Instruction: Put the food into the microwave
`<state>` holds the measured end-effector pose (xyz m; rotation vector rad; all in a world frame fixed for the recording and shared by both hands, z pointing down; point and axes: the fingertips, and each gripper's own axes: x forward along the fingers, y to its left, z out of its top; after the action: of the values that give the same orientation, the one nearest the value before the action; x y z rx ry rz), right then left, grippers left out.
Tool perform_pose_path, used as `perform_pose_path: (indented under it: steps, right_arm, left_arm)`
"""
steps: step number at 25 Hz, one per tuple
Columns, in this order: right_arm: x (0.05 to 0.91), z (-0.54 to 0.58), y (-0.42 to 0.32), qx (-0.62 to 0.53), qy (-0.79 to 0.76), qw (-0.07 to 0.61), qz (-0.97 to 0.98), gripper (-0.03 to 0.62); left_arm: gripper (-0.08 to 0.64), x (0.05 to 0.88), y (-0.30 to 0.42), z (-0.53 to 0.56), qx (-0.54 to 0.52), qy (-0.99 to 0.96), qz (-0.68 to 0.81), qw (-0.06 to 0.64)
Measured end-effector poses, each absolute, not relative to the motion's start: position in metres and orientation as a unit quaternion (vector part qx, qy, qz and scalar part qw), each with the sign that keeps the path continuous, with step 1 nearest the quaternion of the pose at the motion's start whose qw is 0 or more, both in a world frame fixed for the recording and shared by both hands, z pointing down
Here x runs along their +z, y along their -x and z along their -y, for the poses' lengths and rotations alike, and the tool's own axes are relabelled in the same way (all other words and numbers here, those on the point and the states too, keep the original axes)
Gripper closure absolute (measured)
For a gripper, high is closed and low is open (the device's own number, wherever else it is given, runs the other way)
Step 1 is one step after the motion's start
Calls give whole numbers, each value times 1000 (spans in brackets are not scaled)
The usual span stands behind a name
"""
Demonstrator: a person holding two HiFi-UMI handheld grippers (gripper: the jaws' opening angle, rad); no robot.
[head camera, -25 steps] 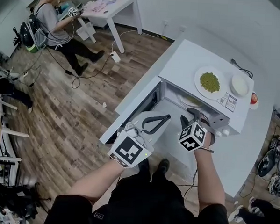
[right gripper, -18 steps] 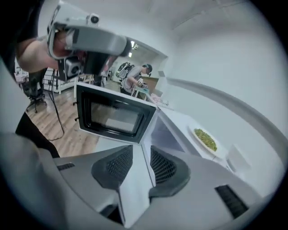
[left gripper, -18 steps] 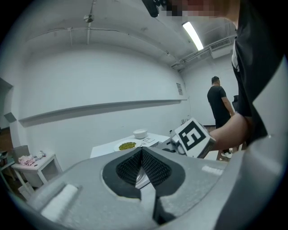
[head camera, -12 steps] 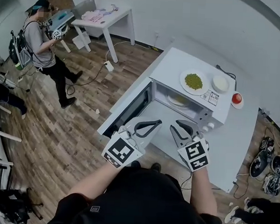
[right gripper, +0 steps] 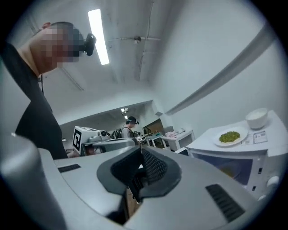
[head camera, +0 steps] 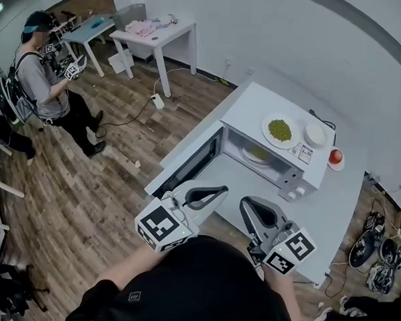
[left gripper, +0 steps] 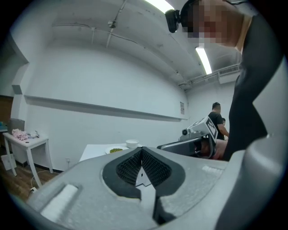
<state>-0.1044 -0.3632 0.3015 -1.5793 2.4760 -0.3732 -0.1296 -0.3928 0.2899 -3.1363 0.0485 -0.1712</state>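
Left grey two-jaw gripper [head camera: 222,190] is holding its jaws pressed together, empty; right grey gripper [head camera: 244,205] is closing its jaws on nothing. Round white plate of green food [head camera: 280,130] is sitting atop the open white microwave [head camera: 300,174], far right.

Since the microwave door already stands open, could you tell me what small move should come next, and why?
Probably reach the right gripper toward the plate of green food on top of the microwave. The door is open, the plate sits outside, and the right gripper's fingers are closing on nothing, so they must reopen.
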Motion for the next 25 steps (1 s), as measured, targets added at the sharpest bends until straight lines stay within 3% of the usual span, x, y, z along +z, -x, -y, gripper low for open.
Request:
perform_pose_path:
  steps: [25]
  right_arm:
    - [309, 376, 125, -109, 553, 61, -824, 580]
  left_arm:
    - [552, 290, 160, 404, -43, 999, -14, -18]
